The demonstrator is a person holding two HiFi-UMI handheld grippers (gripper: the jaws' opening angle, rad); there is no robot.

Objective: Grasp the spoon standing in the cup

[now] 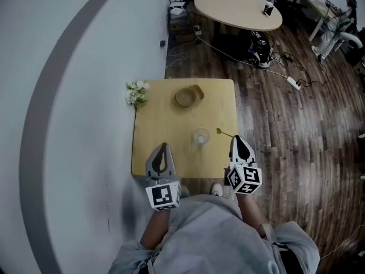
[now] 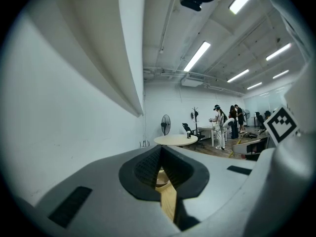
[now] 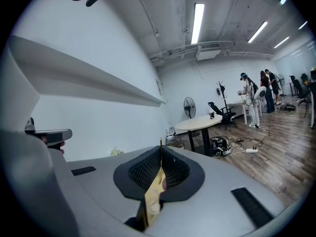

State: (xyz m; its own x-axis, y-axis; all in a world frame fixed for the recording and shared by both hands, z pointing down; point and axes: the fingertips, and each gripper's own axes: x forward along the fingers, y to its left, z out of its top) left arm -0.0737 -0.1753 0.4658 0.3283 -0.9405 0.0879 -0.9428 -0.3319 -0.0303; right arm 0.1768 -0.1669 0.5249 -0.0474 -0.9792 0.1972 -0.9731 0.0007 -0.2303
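Head view, going from the left: the left gripper (image 1: 163, 147) is at the near edge of the table (image 1: 149, 124), its jaws together on nothing. In the middle stands the clear cup (image 1: 201, 137). Just right of it is the gold spoon (image 1: 224, 133), out of the cup, with its round end toward the cup. The right gripper (image 1: 238, 140) pinches the handle tip, jaws tight. The spoon looks thin, light, stiff and slippery, so I think a firm pinch on the handle is best. Only the right gripper view shows the handle squeezed between the pads. Only the head view shows the round end.
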